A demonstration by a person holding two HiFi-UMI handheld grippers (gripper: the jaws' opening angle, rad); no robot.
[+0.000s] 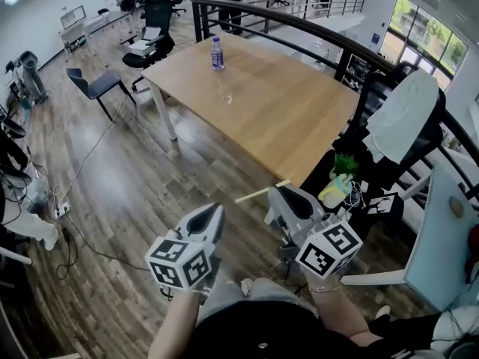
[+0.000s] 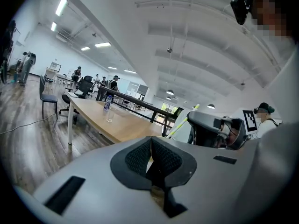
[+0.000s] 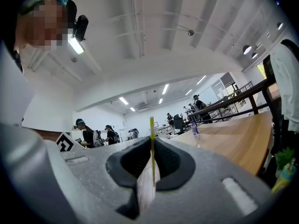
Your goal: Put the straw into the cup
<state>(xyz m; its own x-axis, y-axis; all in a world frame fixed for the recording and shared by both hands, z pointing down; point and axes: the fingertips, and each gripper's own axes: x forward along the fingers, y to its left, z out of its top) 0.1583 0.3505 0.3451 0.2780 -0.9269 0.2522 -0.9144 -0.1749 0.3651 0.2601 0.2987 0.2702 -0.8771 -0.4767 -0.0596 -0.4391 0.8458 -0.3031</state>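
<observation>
A pale yellow straw [image 1: 261, 192] is pinched crosswise in my right gripper [image 1: 279, 194], which is shut on it; in the right gripper view the straw [image 3: 152, 146] stands upright between the pads. My left gripper [image 1: 212, 211] is beside it on the left, shut and empty, its pads meeting at the left gripper's tip [image 2: 150, 143]. Both are held over the wood floor, well short of the table. The clear cup [image 1: 227, 93] stands on the wooden table [image 1: 299, 126], with a water bottle [image 1: 217, 53] behind it. The cup [image 3: 198, 144] shows small and far in the right gripper view.
A dark railing [image 1: 299, 32] runs along the table's far and right side. Chairs [image 1: 101, 84] stand to the left of the table, and cables [image 1: 82, 163] trail over the floor. A potted plant and small items [image 1: 340, 178] sit at the table's near right corner.
</observation>
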